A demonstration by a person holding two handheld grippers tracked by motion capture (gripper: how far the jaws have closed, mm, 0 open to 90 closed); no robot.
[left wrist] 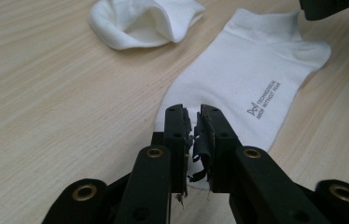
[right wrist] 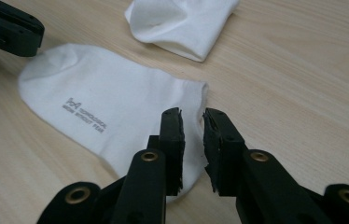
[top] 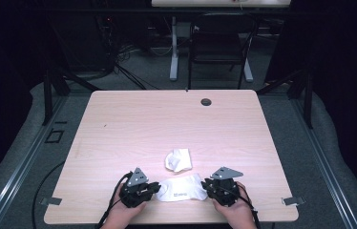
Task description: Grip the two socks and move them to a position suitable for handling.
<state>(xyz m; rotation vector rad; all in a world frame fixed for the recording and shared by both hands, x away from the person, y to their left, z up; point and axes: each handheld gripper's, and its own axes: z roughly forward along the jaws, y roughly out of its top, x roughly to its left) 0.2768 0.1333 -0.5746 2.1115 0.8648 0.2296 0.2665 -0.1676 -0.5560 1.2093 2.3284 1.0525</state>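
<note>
A pale wooden desk (top: 119, 124) seen from above; a person's two hands enter from the near edge, each holding a black two-fingered gripper. Between them a flat white ankle sock (top: 180, 189) lies lengthwise near the front edge, small grey lettering printed on its side; just beyond it, apart from it, sits a second white sock (top: 178, 160), crumpled with its opening gaping.

The left gripper (top: 153, 186) is at the flat sock's toe end; in the left gripper view its fingers (left wrist: 177, 135) stand nearly pressed together with a thin slit between, directly over the sock's edge, and whether any fabric is caught in them cannot be told. The right gripper (top: 206, 185) is at the cuff end; in the right gripper view its fingers (right wrist: 220, 140) are spread a little, one over the cuff and one over bare wood, nothing pinched.

The step appears to be taking hold of both ends of the flat sock; to do it well, the right gripper should likely slide further over the cuff before closing, gathering both layers; both ends should rise evenly, clear of the crumpled sock.
</note>
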